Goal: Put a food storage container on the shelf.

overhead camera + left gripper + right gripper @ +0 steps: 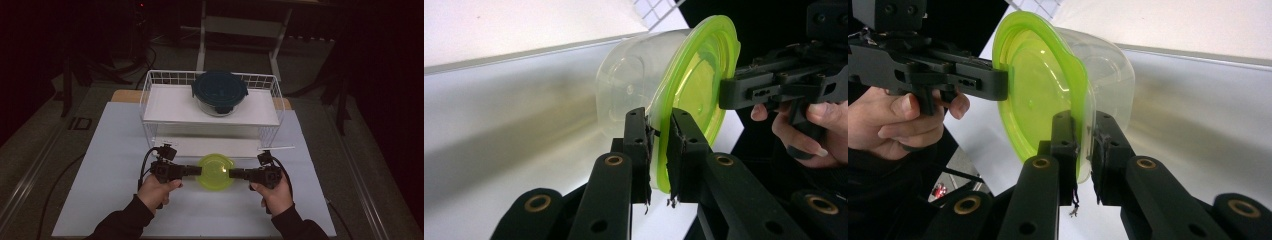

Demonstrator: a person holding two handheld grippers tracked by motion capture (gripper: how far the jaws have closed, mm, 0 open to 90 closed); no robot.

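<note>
High view, left to right: a black cable is seen trailing from the left gripper [196,170], which is held level in a dark-sleeved hand, its jaws clamped on the left rim of the lime-green lid [216,171]. That lid is fitted on a clear container [634,95], carried between both tools just in front of the wire rack [150,95]. The right gripper [234,174] is pressed onto the opposite rim, jaws likewise narrowed on the lid's edge.

Directly behind the container the rack's lower white shelf [210,146] is found, and the rack's thin white wire legs are set at either side — the nearest obstacles. On the upper shelf, well apart from the held piece, a round glass bowl with a dark teal lid [219,91] is placed. Everything is borne by a pale, matte table sheet [100,190].

In the left gripper view the container is shown as smooth, translucent plastic with rounded walls (its base turned away from the lid), while the lid is glossy, thin and ringed with shallow ridges.
</note>
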